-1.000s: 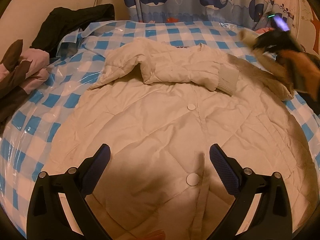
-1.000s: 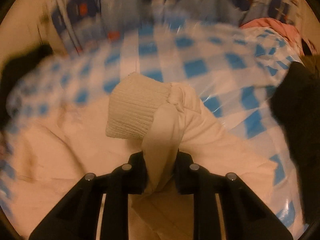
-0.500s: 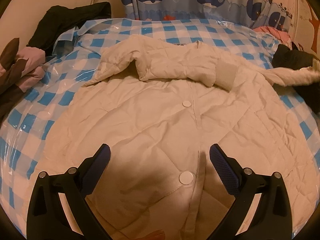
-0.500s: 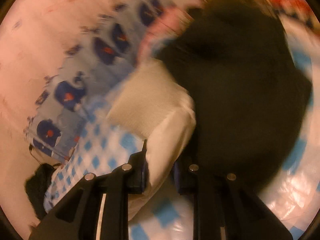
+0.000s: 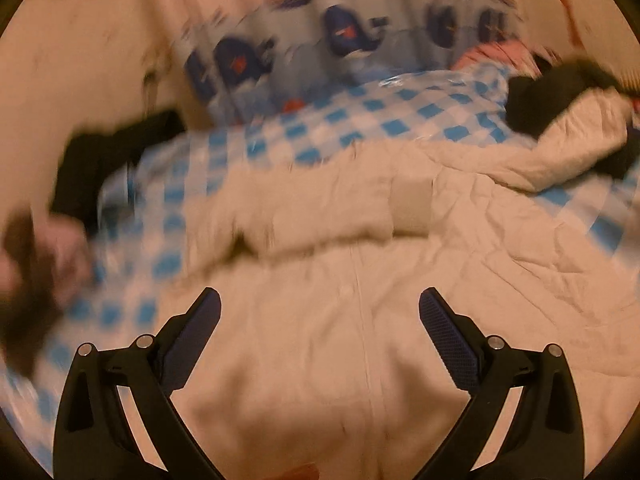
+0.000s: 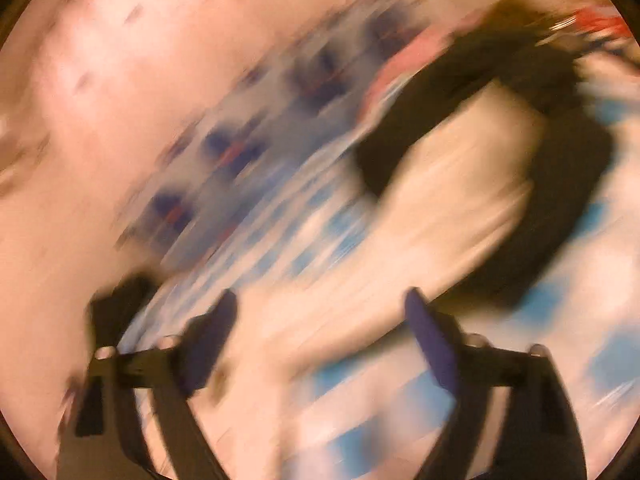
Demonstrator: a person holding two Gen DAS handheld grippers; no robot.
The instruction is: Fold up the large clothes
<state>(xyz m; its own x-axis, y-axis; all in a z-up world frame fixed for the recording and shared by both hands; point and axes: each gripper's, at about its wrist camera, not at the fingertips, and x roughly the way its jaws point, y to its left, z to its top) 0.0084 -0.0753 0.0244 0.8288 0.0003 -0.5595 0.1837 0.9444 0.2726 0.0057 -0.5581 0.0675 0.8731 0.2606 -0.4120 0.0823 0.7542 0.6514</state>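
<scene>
Coat [image 5: 360, 340] spread on checked bed [image 5: 400, 120], one sleeve [image 5: 320, 216] folded across, other sleeve [image 5: 560, 148] flung far right. Left gripper [image 5: 320, 312] spread, empty, over coat. Right gripper [image 6: 320, 312] jaws just opened, nothing pinched. Next: regrip far-right sleeve near cuff, lay flat across chest.

left gripper [image 5: 320, 304]: black arms, blue ribbed pads, silver screws | right gripper [image 6: 320, 304]: same build, blurred
</scene>
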